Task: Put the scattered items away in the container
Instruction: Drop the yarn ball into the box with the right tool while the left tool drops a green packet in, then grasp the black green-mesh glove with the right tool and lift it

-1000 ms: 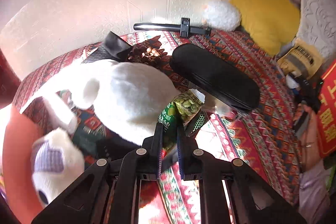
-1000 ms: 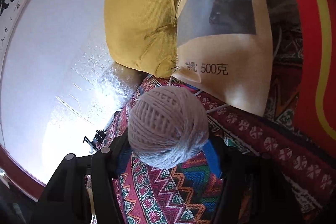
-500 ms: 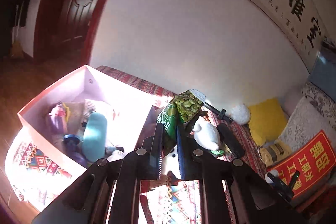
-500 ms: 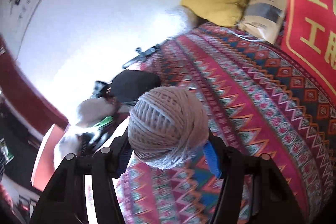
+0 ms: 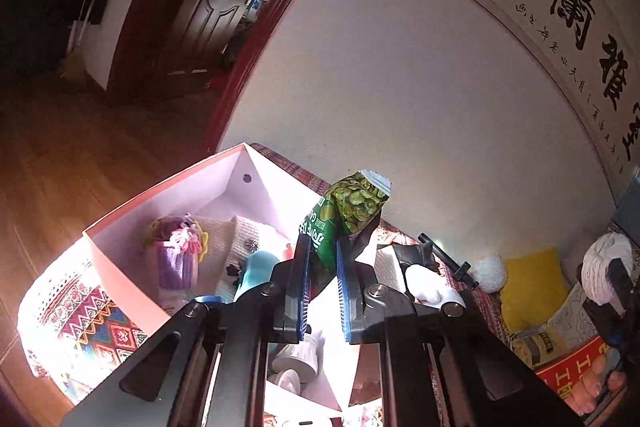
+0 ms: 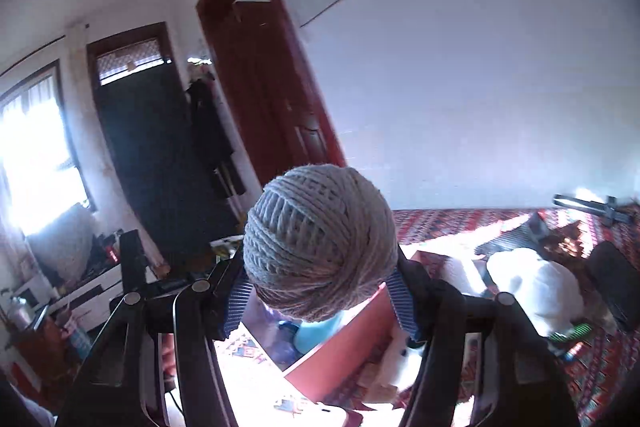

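One box (image 5: 120,219), one snack packet (image 5: 344,211), one twine ball (image 6: 320,239), two pillows (image 5: 528,283).

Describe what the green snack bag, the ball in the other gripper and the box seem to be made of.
Green snack bag: glossy printed plastic film, crimped top edge. Ball: matte grey-beige twine or yarn, wound strands visible. Box: probably smooth card, thin flat walls with sharp folds, white inside.

Green snack packet (image 5: 344,215) upright above the pink box (image 5: 168,195) — twine ball (image 6: 320,243) raised too.

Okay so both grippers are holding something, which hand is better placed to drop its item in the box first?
Probably left. The left gripper holds the green snack bag right above the open box, while the right gripper with the yarn ball looks further back.
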Tool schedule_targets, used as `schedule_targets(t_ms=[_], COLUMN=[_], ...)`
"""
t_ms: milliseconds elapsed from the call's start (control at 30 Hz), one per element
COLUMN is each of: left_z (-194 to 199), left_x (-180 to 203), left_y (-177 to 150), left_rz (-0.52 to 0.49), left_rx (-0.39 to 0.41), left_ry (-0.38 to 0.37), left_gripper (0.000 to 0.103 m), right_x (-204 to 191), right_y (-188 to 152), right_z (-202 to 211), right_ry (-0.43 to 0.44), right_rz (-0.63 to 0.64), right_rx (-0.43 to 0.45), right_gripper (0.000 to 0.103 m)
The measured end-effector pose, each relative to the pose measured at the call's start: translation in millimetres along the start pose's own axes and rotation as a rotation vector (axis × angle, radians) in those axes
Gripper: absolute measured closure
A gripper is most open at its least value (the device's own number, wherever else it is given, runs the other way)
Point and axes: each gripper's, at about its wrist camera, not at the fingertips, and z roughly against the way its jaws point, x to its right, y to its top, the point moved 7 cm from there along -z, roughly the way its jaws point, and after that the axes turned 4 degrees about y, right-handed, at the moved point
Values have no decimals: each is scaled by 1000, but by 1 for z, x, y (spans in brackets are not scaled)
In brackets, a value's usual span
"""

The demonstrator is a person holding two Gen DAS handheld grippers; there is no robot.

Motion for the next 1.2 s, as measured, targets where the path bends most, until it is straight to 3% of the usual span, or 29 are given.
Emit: schedule_targets(t_ms=[67,100,133,167,200,233,300,400,567,667,767,867,933,1000,1067,1133,1200], left_z=[-9,-11,-11,-8,-4,2,8,2,-20,-38,-68,-106,-127,-143,-157,-175,-196], left_x=[-12,-20,-27,-33,-41,-46,-52,-50,9,77,139,177,194,210,225,239,250], left_y=[1,2,4,5,8,12,16,14,-11,-47,-99,-152,-181,-198,-205,-209,-210], left_rz=[12,34,55,78,99,116,128,130,-5,-163,-324,-426,-473,-506,-477,-368,-251], left_rx=[-16,-9,4,23,53,90,115,93,26,-52,-140,-245,-305,-339,-378,-454,-530], left_ry=[31,54,71,89,104,116,122,94,40,-29,-40,-4,5,-2,-40,-104,-145], left_gripper=[93,85,61,44,19,15,15,13,12,6,4,4,4,4,4,4,4], right_x=[-24,-28,-32,-31,-32,-31,-28,9,90,136,181,226,260,294,326,346,360], right_y=[-4,-9,-16,-20,-23,-23,-20,-14,-3,-11,-24,-31,-54,-85,-121,-153,-179], right_z=[-45,-68,-86,-100,-107,-111,-107,-79,-5,41,83,112,118,115,111,103,94], right_ry=[87,95,71,35,6,-3,-1,-53,-168,-220,-307,-266,-279,-239,-210,-150,-150], right_rz=[29,48,67,84,97,106,106,48,-192,-345,-484,-631,-775,-925,-1119,-1284,-1387], right_rx=[-61,-99,-125,-136,-131,-127,-103,-41,98,170,238,323,322,312,301,320,314], right_gripper=[42,41,29,16,16,16,16,16,11,7,6,4,4,4,10,11,12])
